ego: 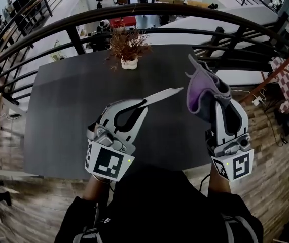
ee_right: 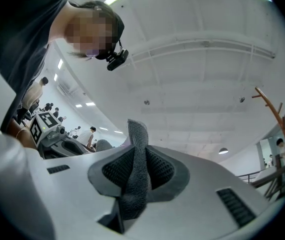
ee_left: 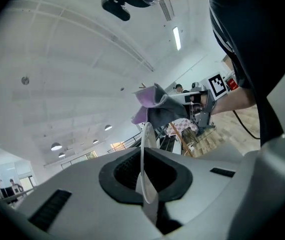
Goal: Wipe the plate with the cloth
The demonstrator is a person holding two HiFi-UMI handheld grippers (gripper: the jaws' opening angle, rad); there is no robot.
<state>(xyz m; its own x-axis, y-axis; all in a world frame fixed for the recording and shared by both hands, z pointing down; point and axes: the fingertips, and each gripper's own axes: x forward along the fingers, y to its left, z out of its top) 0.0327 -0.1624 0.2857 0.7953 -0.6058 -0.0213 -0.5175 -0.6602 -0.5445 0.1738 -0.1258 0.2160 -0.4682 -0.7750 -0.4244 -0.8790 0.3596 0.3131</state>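
"Plate (ego: 160, 94), position?"

"Off the table (ego: 68, 105), raised above its dark top. It is white and thin, and it shows edge-on in both the head view and the left gripper view (ee_left: 145, 159). Its far end points toward the cloth (ego: 205, 90)."

"Left gripper (ego: 137, 105)?"

"Clamped on the plate's near rim. In its own view (ee_left: 145, 176) the black pads (ee_left: 120, 171) press both faces of the plate, with no gap seen."

"Right gripper (ego: 214, 105)?"

"Clenched on the cloth. In its own view (ee_right: 135, 176) a grey fold (ee_right: 137, 159) is pinched between the pads (ee_right: 160, 169) and stands up above them. In the head view the rest of the cloth, purple and grey, is bunched over the jaw tips."

"Is the cloth on the plate?"

"The plate's far end lies just beside the cloth's lower left side. Contact cannot be confirmed. The left gripper view places the cloth (ee_left: 157, 106) just past the plate's upper edge."

"Surroundings?"

"A white pot with dried reddish foliage (ego: 128, 47) stands at the table's far edge, well apart from both grippers. A dark curved railing (ego: 134, 11) runs behind it. Wooden flooring (ego: 271, 151) shows to the right."
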